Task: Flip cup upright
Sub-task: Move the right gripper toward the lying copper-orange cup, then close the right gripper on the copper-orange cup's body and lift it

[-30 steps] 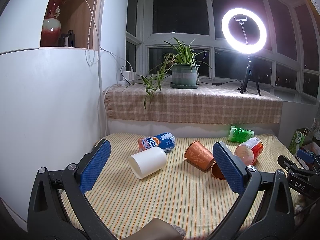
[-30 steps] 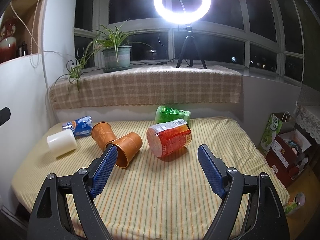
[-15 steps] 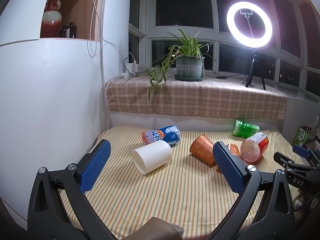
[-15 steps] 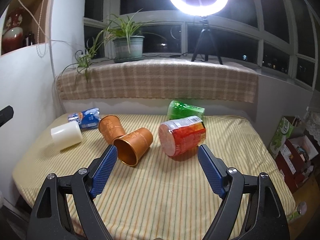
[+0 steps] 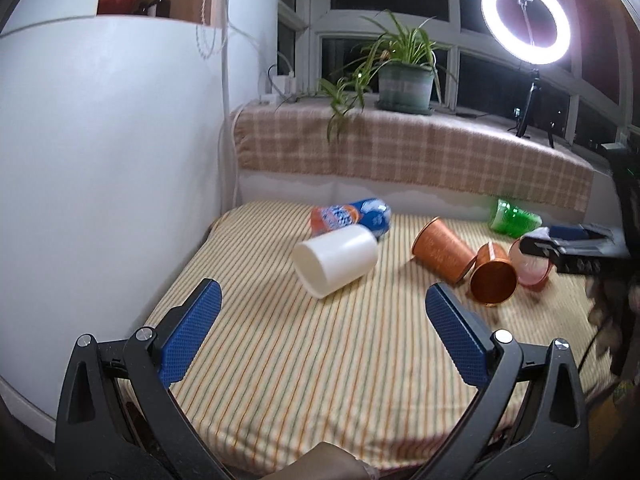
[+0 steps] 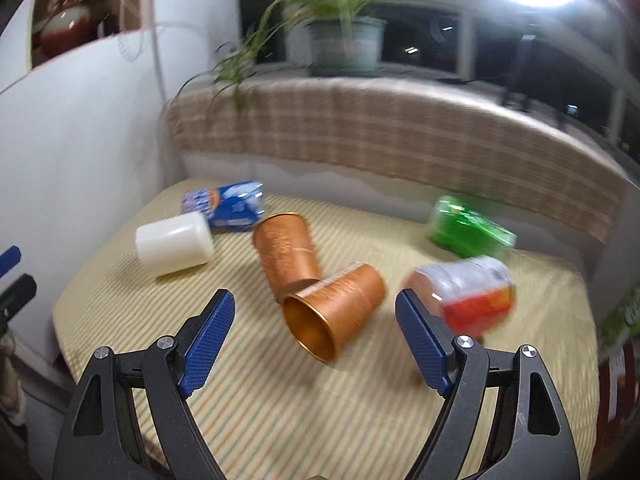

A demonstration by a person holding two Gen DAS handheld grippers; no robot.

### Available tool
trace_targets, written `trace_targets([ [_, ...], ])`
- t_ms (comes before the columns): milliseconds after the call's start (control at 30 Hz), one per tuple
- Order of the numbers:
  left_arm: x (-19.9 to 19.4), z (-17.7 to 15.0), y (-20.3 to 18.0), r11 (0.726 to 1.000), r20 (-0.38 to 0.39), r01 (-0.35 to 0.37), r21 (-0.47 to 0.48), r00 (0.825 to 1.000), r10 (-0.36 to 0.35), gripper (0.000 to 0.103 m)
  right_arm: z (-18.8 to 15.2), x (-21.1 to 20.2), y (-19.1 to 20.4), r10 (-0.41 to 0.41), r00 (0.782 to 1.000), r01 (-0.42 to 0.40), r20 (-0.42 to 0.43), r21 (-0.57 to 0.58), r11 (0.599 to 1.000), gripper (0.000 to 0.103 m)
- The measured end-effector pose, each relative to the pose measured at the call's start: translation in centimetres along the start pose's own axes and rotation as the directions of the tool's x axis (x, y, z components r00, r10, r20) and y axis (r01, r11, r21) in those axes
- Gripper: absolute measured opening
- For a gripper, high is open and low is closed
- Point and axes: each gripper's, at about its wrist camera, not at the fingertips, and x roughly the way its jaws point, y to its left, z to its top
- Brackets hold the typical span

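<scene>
Several cups lie on their sides on a striped cloth [image 5: 320, 352]. A white cup [image 5: 336, 265] lies ahead of my open, empty left gripper [image 5: 320, 320]; it also shows in the right wrist view [image 6: 174, 243]. Two copper cups lie touching: the nearer one [image 6: 332, 312] has its mouth toward my open, empty right gripper [image 6: 316, 332], just beyond the fingertips, and the farther one [image 6: 286, 252] lies behind it. In the left wrist view they show at right, the nearer [image 5: 494, 280] and the farther [image 5: 440, 250]. The right gripper's body [image 5: 576, 250] reaches in there.
A blue-orange cup [image 6: 226, 206], a green cup [image 6: 466, 228] and a red-labelled clear cup [image 6: 472, 294] also lie on the cloth. A white cabinet [image 5: 100, 160] stands at the left. A checked ledge [image 5: 400, 156] with a potted plant [image 5: 404, 80] and ring light [image 5: 526, 20] runs behind.
Both grippers have moved forward and tilted down toward the cups. The right gripper has swung left, centring on the nearer copper cup. The cups have not moved.
</scene>
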Motion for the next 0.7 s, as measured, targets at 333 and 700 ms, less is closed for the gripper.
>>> trace_targets([
  [333, 0.4, -1.0, 1.9, 0.999, -0.039, -0.041, -0.026, 0.998, 0.04, 0.103, 3.7, 7.7, 1.2, 0.084, 0.978, -0.105, -0.192, -0.102, 0.989, 0.082],
  [700, 1.0, -1.3, 2.7, 0.997, -0.056, -0.061, -0.043, 0.997, 0.059, 0.103, 4.6, 14.3, 1.4, 0.107, 0.923, -0.169, -0.37, -0.138, 0.976, 0.082],
])
